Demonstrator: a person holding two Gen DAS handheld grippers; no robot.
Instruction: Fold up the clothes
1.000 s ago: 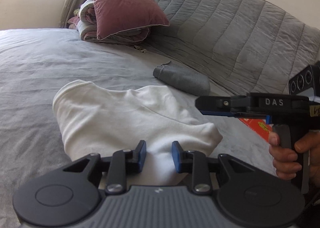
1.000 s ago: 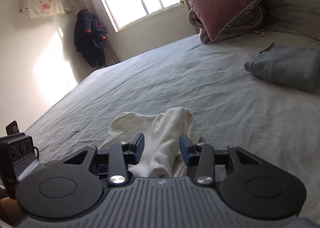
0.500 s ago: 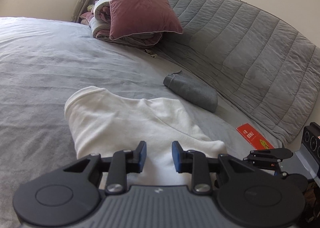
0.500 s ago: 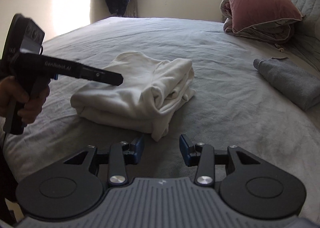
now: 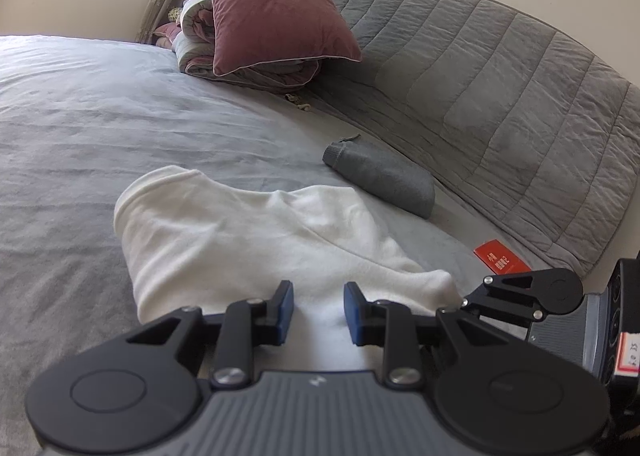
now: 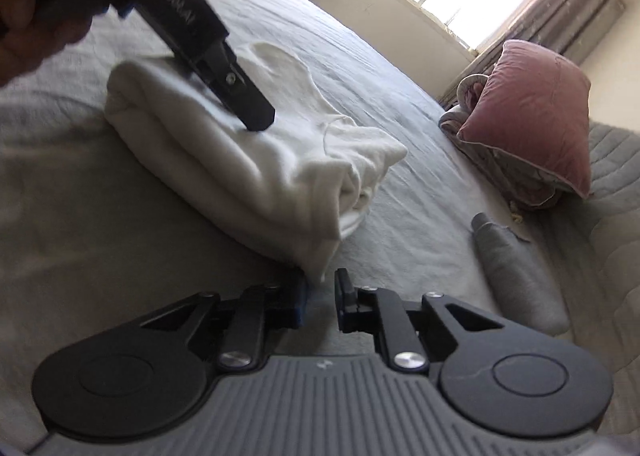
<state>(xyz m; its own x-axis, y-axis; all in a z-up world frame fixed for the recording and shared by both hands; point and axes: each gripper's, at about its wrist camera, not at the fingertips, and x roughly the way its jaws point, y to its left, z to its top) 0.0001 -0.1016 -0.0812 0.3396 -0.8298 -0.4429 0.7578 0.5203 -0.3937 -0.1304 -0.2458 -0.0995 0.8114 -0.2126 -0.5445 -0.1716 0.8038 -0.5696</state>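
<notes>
Cloth lay at the centre of it all: a white garment [image 5: 248, 240], folded into a thick oblong, with the grey bed sheet [image 5: 120, 116] spread under it on every side. The left gripper [image 5: 318, 296] hung over the garment's near edge, its blue pads partly spread, white fabric showing in the gap but no fold gathered between them. Seen from the right wrist, its dark tip rested on the garment's top layer, and the hand [image 6: 24, 16] holding it sat blurred beyond the garment's far end.

The right gripper [image 6: 322, 284] stood at the garment's loose corner. Its jaws had just been closing, and only a narrow gap was left, with the corner's hem caught in it; as far as the blur allowed, the pads pinched that hem.

A rolled grey cloth [image 5: 384, 180] lay near the garment, apart from it. A small red card [image 5: 502, 260] lay near the garment's corner. A pink pillow [image 5: 276, 4] leaned on bundled bedding well beyond the garment.
</notes>
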